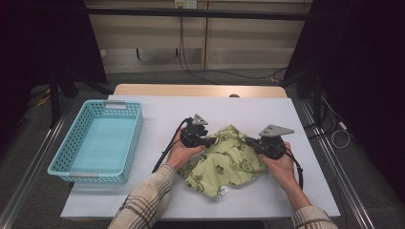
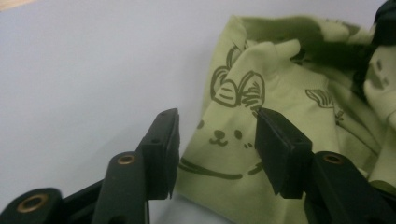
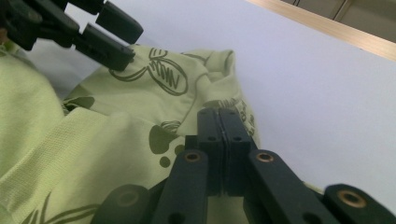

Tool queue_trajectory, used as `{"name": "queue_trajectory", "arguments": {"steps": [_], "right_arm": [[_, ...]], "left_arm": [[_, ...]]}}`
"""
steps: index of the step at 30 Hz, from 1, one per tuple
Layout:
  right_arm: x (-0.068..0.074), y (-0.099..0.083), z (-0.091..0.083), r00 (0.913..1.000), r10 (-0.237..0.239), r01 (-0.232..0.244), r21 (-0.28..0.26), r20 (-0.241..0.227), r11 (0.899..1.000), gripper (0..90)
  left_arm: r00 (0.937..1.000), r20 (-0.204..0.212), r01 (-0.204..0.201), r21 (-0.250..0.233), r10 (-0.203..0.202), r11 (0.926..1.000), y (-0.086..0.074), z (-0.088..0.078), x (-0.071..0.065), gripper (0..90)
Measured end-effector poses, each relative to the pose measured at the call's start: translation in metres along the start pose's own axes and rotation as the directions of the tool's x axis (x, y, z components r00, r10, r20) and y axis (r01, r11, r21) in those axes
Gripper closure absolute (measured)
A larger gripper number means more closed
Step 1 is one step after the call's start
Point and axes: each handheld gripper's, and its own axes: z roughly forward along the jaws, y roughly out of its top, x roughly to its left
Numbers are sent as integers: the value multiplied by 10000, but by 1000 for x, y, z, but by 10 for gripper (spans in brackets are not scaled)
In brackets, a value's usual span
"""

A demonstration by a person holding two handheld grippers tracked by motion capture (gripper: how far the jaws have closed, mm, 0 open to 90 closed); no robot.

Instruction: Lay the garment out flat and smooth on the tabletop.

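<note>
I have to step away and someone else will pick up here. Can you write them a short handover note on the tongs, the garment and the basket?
Left tongs: jaws apart, poised over the green printed garment at its left edge, no grip.
Right tongs: jaws pressed together at the garment's right side; whether fabric is pinched between them cannot be told.
Garment: crumpled on the white table, between both hands.
Blue basket: at the table's left, nothing in it.
Done: garment within reach of both tongs.
Left: probably grip and fold it, perhaps then move it to the basket.
</note>
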Motion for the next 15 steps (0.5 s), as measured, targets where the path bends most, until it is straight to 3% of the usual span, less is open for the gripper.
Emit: {"name": "queue_trajectory", "arguments": {"steps": [1,3,6,11,15], "right_arm": [[-1,0,-1,10000,44,-44,-5,22,10000,885],[-2,-1,-2,9999,152,-152,-3,5,9999,884],[-4,-2,-4,9998,185,-184,-101,22,9998,883],[-6,-2,-7,9993,339,-337,-167,134,9993,879],[-9,-2,-9,9987,423,-417,-221,283,9989,879]], "left_arm": [[9997,-47,-246,211,248,9995,0,2,-2,523],[9985,14,-553,573,553,9968,-2,5,-7,669],[9985,178,-522,579,513,9970,-3,1,-9,827],[9970,316,-707,49,705,9975,-6,-18,-12,846],[9934,370,-1080,-235,1088,9939,-10,-40,-15,851]]}}
